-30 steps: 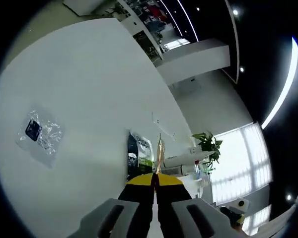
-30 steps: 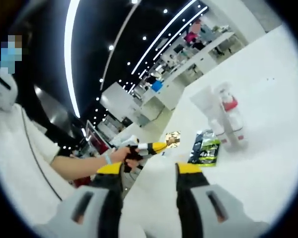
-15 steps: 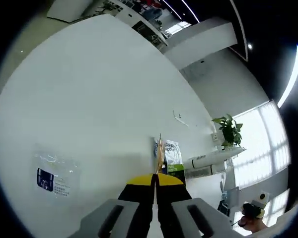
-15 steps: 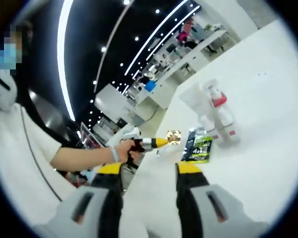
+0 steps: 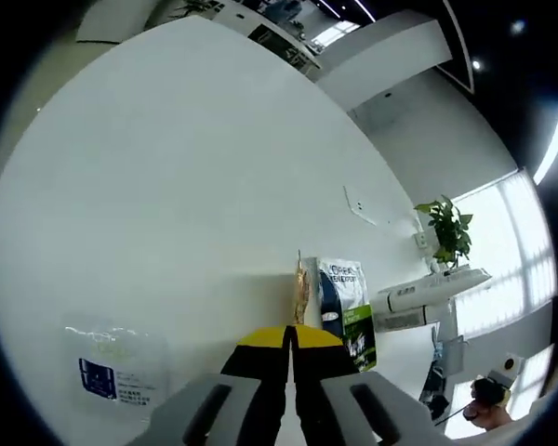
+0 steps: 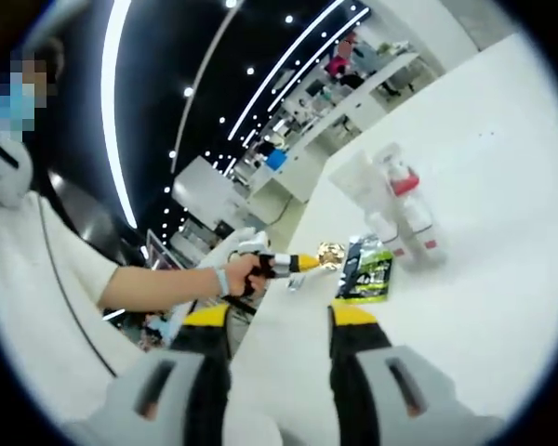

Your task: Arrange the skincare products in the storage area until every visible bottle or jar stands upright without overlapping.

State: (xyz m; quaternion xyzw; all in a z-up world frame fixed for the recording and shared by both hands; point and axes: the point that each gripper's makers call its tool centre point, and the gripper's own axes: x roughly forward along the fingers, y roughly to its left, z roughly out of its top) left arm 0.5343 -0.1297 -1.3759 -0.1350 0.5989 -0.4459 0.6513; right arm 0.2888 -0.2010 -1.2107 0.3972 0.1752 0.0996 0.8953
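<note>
One gold-foil sachet (image 5: 300, 290) sits pinched edge-on between the tips of the left claw (image 5: 290, 336), whose yellow-tipped jaws are pressed together on it. Just beyond those tips and a little to their right, one dark pouch with a green band (image 5: 346, 308) lies flat on the white counter (image 5: 186, 167). Well to the left of the left claw, near its base, lies one clear plastic packet with a blue label (image 5: 112, 372), also flat.

In the right gripper view the right claw (image 6: 281, 321) holds nothing; its two jaws stand apart with counter showing between them. Ahead of it and slightly to the right lies the same pouch (image 6: 365, 269). Beyond the pouch stands a tight cluster of skincare items: one white bottle with a red collar (image 6: 407, 200) upright, one tall pale tube (image 6: 358, 181) beside it, and a smaller white container (image 6: 388, 234) at their foot; whether these touch one another I cannot tell.

The left claw (image 6: 318, 258) enters this view from the left, held level above the counter edge, the gold sachet (image 6: 331, 253) at its tip just short of the pouch. A person's hand (image 6: 242, 274) grips its handle, with the forearm stretched out roughly level from a white sleeve (image 6: 46, 279)
</note>
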